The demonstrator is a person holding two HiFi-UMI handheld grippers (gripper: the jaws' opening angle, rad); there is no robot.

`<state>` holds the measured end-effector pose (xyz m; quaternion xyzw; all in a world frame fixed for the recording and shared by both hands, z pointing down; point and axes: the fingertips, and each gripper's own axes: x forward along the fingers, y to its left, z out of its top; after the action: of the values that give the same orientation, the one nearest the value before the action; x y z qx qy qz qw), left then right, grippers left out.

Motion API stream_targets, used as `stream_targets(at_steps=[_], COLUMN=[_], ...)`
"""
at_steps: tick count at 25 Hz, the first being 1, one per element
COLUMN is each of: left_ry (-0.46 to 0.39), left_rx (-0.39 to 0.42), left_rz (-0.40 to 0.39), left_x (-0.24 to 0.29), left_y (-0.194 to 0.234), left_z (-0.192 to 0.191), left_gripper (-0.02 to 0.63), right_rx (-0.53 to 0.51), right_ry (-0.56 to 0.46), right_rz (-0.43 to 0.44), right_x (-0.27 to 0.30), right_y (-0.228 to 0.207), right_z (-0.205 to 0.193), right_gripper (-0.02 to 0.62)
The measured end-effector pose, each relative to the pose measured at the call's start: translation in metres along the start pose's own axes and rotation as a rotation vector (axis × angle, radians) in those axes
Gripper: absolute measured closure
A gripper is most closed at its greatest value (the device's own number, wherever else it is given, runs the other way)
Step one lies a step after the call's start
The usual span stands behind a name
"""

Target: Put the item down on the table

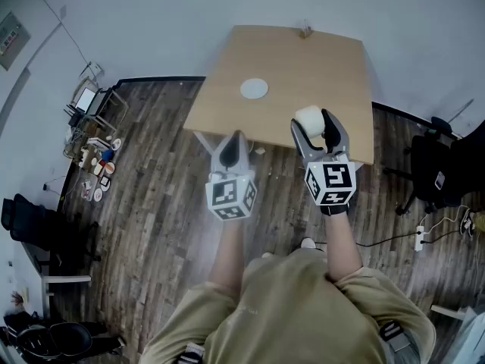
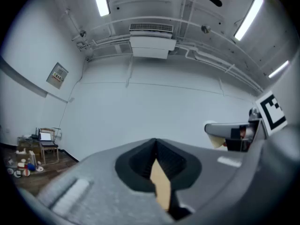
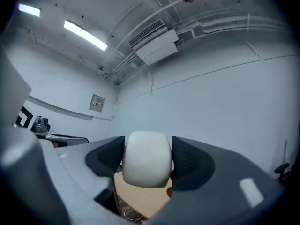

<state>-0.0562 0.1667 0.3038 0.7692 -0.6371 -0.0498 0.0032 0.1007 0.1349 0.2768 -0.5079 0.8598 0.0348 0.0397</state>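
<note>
A white rounded cup-like item [image 1: 308,117] [image 3: 146,159] sits clamped between the jaws of my right gripper [image 1: 317,131] [image 3: 147,162], held over the near right part of the wooden table [image 1: 295,67]. My left gripper [image 1: 230,152] [image 2: 156,165] is shut with nothing in it and hovers at the table's near edge, left of the right one. Through its jaws only a sliver of the tabletop [image 2: 161,186] shows. The right gripper holding the item [image 2: 225,134] also appears at the right of the left gripper view.
A white round plate [image 1: 254,89] lies near the table's middle, and a small object [image 1: 306,29] stands at its far edge. A small white scrap [image 1: 260,151] lies on the dark wood floor below the table. Cluttered shelves [image 1: 95,139] stand left, a black chair [image 1: 430,169] right.
</note>
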Motion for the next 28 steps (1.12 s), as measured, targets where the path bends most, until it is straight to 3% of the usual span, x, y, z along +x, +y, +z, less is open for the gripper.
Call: stream_targets(at_steps=[9,22,28], left_ry=[0.007,0.011,0.019], left_rx=[0.007,0.033,0.05], left_rz=[0.034,0.057,0.11], left_x=[0.001,0.023,0.009], left_y=[-0.014,-0.12,-0.137], left_z=[0.002,-0.009,-0.018], left_gripper=[0.606,0.606,0.606], right_rx=[0.017,0.075,0.086], right_ry=[-0.021,-0.055,-0.044], right_rz=[0.072,0.108,0.153], right_x=[-0.005,-0.043,-0.051], right_y=[-0.002,-0.091,-0.095], right_z=[0.006,0.0,-0.009], right_gripper=[0.275,0.275,0.275])
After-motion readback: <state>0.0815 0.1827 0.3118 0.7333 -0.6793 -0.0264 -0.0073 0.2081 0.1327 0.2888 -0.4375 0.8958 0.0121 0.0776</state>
